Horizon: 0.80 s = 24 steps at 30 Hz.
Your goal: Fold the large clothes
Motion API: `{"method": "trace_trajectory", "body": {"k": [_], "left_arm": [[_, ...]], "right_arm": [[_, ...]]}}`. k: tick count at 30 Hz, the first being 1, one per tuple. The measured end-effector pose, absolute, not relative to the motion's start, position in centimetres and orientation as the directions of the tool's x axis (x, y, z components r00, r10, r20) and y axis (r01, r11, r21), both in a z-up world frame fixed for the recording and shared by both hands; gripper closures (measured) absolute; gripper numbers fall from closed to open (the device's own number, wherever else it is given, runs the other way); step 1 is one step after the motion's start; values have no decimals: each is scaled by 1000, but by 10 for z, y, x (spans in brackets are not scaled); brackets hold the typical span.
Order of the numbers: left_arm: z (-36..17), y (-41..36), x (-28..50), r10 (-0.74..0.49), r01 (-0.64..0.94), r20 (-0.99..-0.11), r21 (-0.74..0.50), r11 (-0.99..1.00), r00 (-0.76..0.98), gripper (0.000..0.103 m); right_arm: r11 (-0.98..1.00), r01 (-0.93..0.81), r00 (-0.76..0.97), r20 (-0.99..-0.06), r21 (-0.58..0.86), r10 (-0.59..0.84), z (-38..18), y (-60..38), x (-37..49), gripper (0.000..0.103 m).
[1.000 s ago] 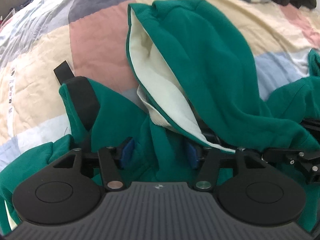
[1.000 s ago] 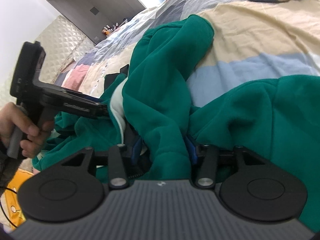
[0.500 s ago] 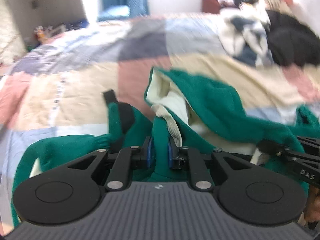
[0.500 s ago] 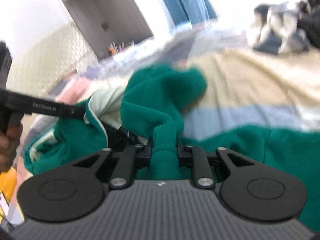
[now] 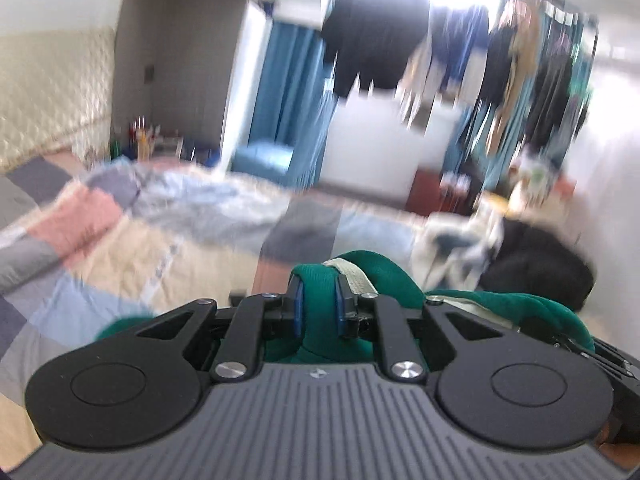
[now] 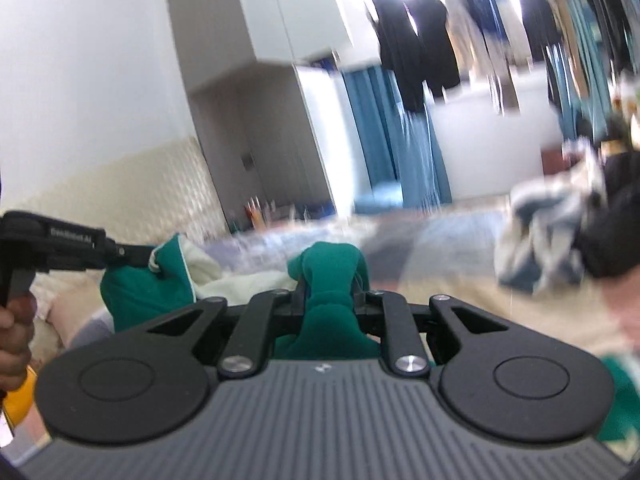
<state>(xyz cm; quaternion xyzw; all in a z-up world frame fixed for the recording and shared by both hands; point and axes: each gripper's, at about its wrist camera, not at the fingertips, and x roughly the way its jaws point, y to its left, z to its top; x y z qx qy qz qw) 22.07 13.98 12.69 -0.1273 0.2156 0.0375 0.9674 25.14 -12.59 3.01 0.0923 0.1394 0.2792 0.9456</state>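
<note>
Two blurred fisheye views from hand-held grippers, raised over a bed.

Left wrist view: left gripper (image 5: 317,303) nearly closed, blue pads (image 5: 297,307) pinching a fold of green hooded sweatshirt (image 5: 318,292). Cream drawstring (image 5: 354,278) lying over the right-hand finger. More green fabric trailing off to the right, cream lining showing along its edge, toward a black part of the other gripper at the right border. Behind and below, a patchwork quilt (image 5: 120,248) in pink, beige, grey and pale blue. At the far right of the bed, a heap of white-and-blue laundry (image 5: 460,248) just beside a pile of black clothing (image 5: 536,268). Farther back, blue curtains (image 5: 288,100) and dark garments hanging (image 5: 376,32) against a bright window.

Right wrist view: right gripper (image 6: 327,286) likewise almost shut, clamped on another bunch of the same green sweatshirt (image 6: 330,268), cloth bulging above and below the fingers. To the left, the left gripper (image 6: 136,256) seen from the side, gripping the sweatshirt's hood edge, cream lining (image 6: 240,280) spread between the two grippers. A hand (image 6: 14,336) on that gripper's handle at the left border. Sweatshirt held up above the quilt between both grippers, lower parts out of sight.
</note>
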Motion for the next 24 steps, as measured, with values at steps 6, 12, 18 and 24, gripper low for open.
{"method": "trace_trajectory", "body": {"k": [6,12,18,24], "left_arm": [[229,134,157,24,-90,-237,-270,959,971,85],[318,123,101,60,-82,-86,-284,955,994,85],[398,102,43,83,-74,30,-242,968,996,85],[463,77,0,86,-64,94,-209,976,992,85]], "right_arm": [[843,-518,847,-54,142,529,134,-133,208,87],[854,-516,856,48,62,514,228,-144,168,88],[859,-510,854,153,48,498,294,-156,128,88],[865,-501,844,238,31,480,349,-169,96,88]]}}
